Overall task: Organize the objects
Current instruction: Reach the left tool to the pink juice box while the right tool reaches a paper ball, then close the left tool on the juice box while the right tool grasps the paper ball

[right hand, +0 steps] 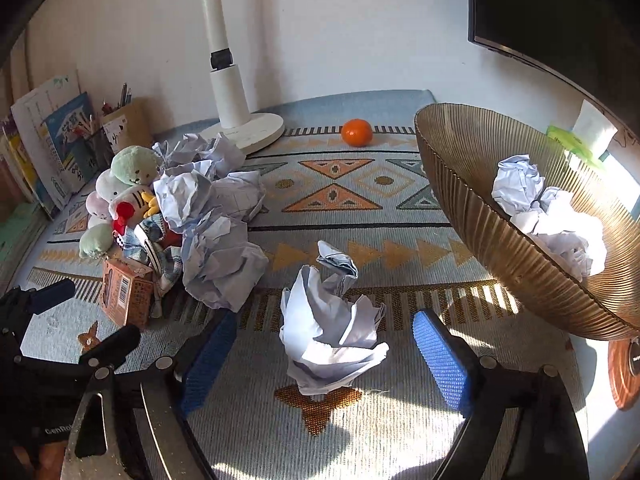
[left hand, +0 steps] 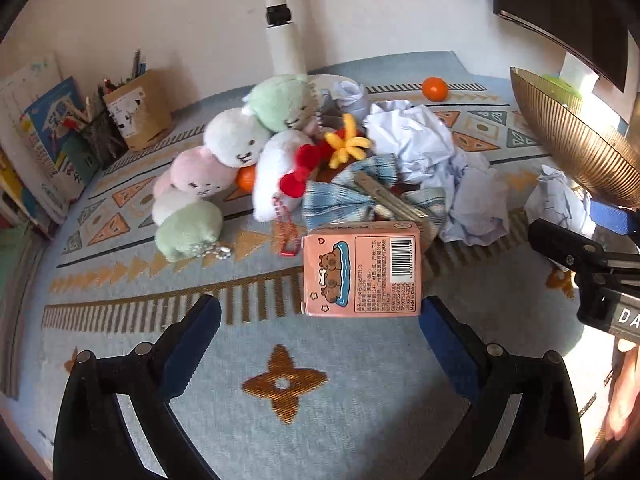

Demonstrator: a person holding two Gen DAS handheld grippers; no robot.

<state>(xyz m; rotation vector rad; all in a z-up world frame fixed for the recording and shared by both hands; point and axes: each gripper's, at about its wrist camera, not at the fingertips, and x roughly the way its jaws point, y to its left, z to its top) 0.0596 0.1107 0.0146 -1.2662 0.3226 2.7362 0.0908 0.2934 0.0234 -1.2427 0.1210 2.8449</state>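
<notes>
Right tongs (right hand: 324, 354) stood open, blue pads either side of a crumpled paper ball (right hand: 330, 332) on the patterned mat (right hand: 400, 420), not touching it. Left tongs (left hand: 320, 320) were open too, nothing between the pads; the pink card box (left hand: 362, 270) stood just ahead of them, close to the right-hand pad. Behind the box sat the clutter pile: plush toys (left hand: 224, 160), plaid cloth (left hand: 352, 192), more crumpled paper (left hand: 420, 148), one orange (left hand: 246, 179) wedged among the plush. A second orange (right hand: 356, 132) lay alone near the wall, beside the white lamp base (right hand: 256, 130). Ribbed gold bowl (right hand: 480, 208) at right, tilted, already held crumpled paper (right hand: 552, 216). Books (left hand: 48, 140) and a pencil holder (left hand: 138, 110) lined the left edge
</notes>
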